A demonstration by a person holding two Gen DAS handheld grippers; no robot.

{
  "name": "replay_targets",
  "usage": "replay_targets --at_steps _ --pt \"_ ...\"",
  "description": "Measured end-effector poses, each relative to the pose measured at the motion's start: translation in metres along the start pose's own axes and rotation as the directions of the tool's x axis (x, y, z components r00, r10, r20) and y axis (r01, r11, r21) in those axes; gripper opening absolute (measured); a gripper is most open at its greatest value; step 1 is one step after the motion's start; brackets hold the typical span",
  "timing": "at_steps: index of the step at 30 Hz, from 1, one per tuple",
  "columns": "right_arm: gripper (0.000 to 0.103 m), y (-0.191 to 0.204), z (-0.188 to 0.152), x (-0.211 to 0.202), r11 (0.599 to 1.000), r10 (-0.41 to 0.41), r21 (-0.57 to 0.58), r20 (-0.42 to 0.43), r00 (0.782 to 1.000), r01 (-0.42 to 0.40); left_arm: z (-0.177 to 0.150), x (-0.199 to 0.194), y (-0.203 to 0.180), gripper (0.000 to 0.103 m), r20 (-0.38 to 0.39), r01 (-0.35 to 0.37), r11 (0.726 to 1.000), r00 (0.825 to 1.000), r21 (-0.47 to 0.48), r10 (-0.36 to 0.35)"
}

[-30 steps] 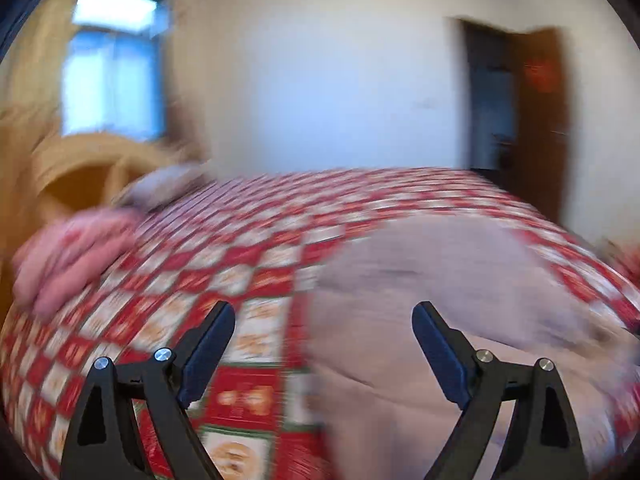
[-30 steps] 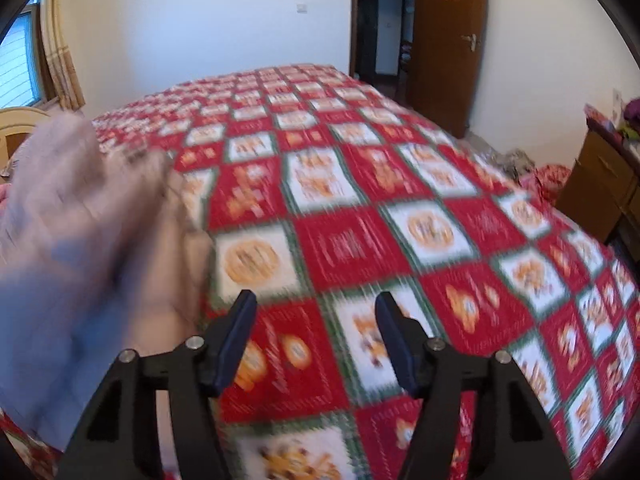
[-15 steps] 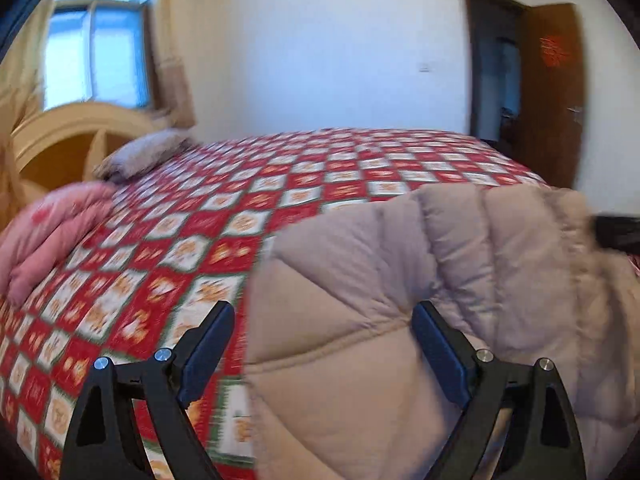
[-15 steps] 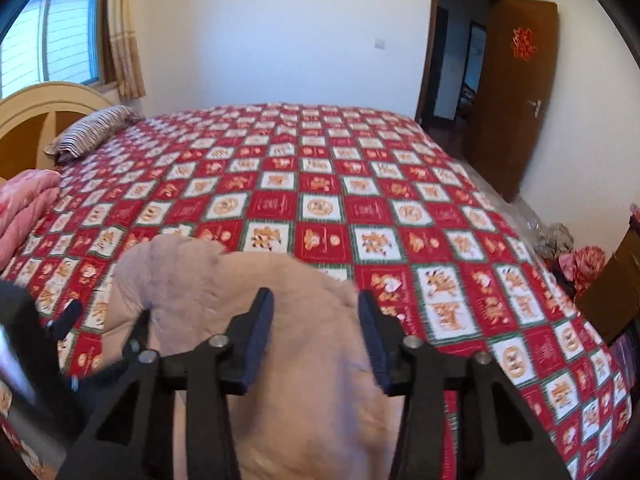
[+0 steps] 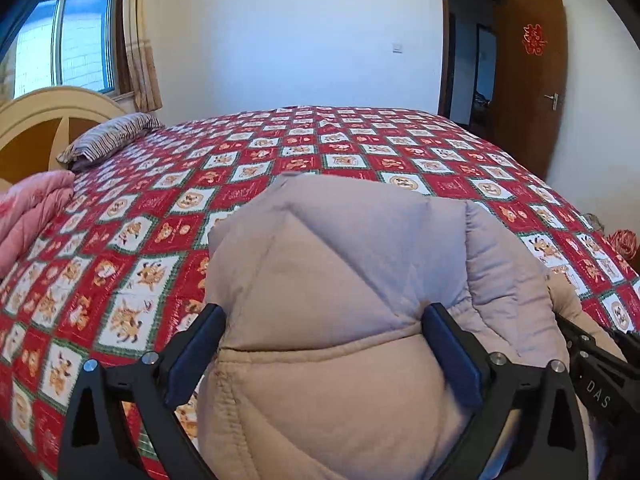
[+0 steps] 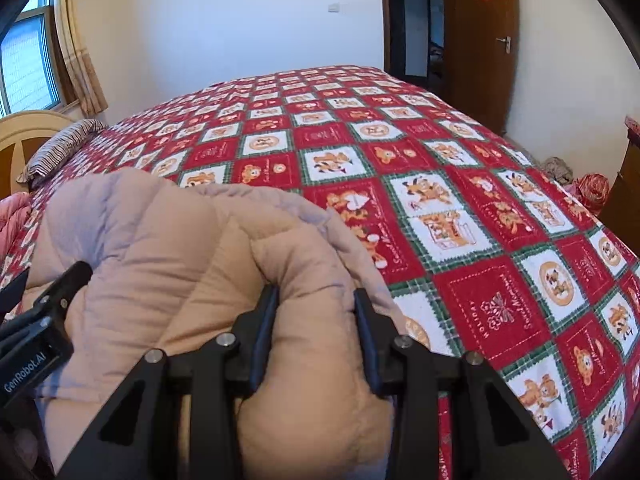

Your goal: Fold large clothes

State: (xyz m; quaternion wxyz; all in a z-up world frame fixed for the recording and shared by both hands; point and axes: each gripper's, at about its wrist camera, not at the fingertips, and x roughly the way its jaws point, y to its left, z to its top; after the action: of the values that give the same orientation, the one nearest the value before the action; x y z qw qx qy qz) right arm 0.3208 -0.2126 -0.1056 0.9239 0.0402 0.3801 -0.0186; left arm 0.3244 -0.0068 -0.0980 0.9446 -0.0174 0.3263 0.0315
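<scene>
While both grippers are working at the near edge of the bed, a bulky beige padded jacket is lying bunched on the red-and-white patterned quilt, filling most of the space in front of them. The left gripper is standing with its jaws spread wide, a fat fold of the jacket bulging up between them and touching both blue pads; whether it is truly squeezing the cloth, I cannot tell. The right gripper is pinching a thick roll of the same jacket, its fingers pressing in on either side of the padding. Each tool is showing at the edge of the other's view, just beside the jacket.

Around them, a striped pillow is resting near the cream headboard, and a folded pink blanket is sitting at the quilt's left edge, well apart from the jacket. Behind the bed, a curtained window is letting in daylight, and a brown wooden door is standing open against the white wall. The puffed jacket is blocking the sight of the quilt directly ahead of both tools.
</scene>
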Motion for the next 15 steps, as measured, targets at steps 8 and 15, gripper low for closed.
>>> replay_targets --at_steps 8,15 --pt "0.040 -0.0028 -0.0061 0.0048 1.000 0.015 0.011 -0.003 1.000 -0.015 -0.0036 0.0042 0.0026 0.102 -0.010 0.012 1.000 1.000 -0.003 -0.012" --pt "0.040 -0.0031 -0.0086 0.0094 1.000 0.004 0.004 -0.005 1.000 -0.004 -0.0065 0.0087 0.0072 0.102 -0.019 0.029 0.999 0.999 -0.012 -0.029"
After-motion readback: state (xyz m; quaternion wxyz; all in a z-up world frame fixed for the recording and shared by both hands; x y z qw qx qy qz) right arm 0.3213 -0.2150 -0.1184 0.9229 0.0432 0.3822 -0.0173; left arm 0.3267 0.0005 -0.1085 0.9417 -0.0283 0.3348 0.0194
